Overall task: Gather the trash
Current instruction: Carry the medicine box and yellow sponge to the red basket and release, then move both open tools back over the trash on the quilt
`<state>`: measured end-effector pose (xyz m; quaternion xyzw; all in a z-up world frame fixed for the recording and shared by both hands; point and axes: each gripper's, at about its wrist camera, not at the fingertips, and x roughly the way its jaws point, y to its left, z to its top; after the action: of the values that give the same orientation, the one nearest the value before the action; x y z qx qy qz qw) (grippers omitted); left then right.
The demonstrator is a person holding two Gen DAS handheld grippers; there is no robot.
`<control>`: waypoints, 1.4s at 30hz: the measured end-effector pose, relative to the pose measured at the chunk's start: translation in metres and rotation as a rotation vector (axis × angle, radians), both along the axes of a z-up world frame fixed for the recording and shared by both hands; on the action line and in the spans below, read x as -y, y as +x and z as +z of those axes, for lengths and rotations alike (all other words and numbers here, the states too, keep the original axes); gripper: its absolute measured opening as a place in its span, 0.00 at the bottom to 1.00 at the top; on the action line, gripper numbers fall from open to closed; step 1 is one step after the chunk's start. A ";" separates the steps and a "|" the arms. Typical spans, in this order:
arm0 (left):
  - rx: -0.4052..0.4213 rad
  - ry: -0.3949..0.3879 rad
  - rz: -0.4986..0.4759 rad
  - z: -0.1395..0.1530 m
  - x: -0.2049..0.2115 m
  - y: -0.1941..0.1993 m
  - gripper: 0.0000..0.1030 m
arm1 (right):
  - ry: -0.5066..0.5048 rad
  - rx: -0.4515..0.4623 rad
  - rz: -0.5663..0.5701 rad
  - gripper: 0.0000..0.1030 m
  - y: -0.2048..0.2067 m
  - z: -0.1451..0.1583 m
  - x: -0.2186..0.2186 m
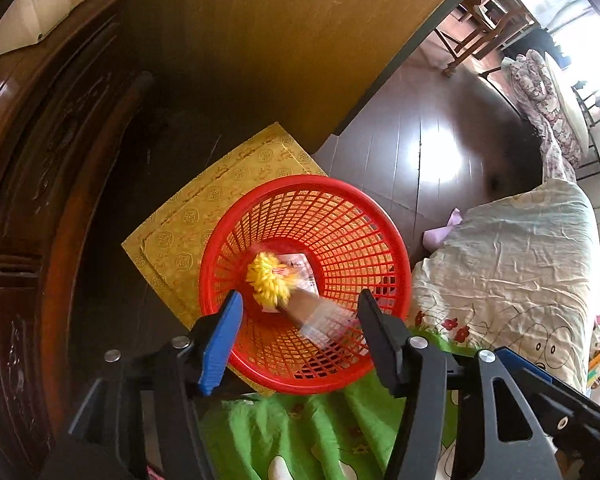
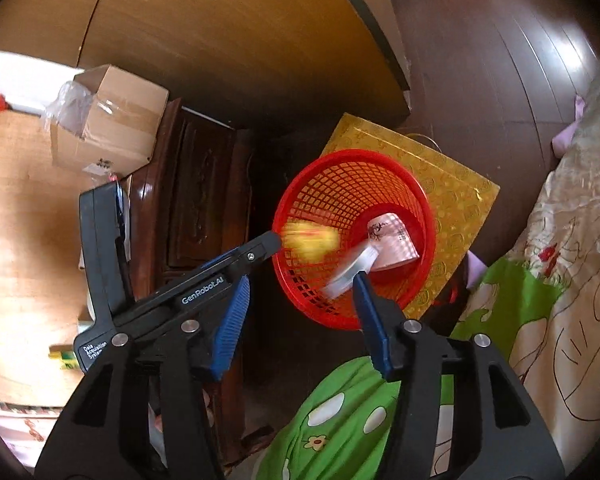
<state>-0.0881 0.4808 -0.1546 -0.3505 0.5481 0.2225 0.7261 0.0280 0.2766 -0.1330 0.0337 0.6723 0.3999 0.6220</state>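
Dark wooden floor (image 1: 400, 148) under red plastic mesh basket (image 1: 340, 200); inside basket, blurred yellow-patterned wrapper (image 1: 269, 280) atop white printed packet (image 2: 392, 240). Above basket, left gripper (image 1: 300, 312) spread wide, empty; right gripper (image 2: 300, 296) likewise wide, empty

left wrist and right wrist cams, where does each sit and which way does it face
Left wrist: on the left gripper, looking down into the red basket; its own open fingers show.
Right wrist: on the right gripper, facing the same basket from beside the bed; its open fingers and the left gripper show.
Shared: basket, blurred yellow wrapper, yellow patterned box, green bedsheet.
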 end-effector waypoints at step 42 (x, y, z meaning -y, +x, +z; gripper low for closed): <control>0.247 0.172 -0.711 0.124 0.392 0.168 0.70 | -0.097 0.567 -0.763 0.64 0.030 0.103 0.438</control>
<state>0.0797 0.0886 -0.0305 -0.1003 0.5231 -0.0420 0.8453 0.0578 -0.1615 -0.0301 0.1387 0.4334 0.1047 0.8843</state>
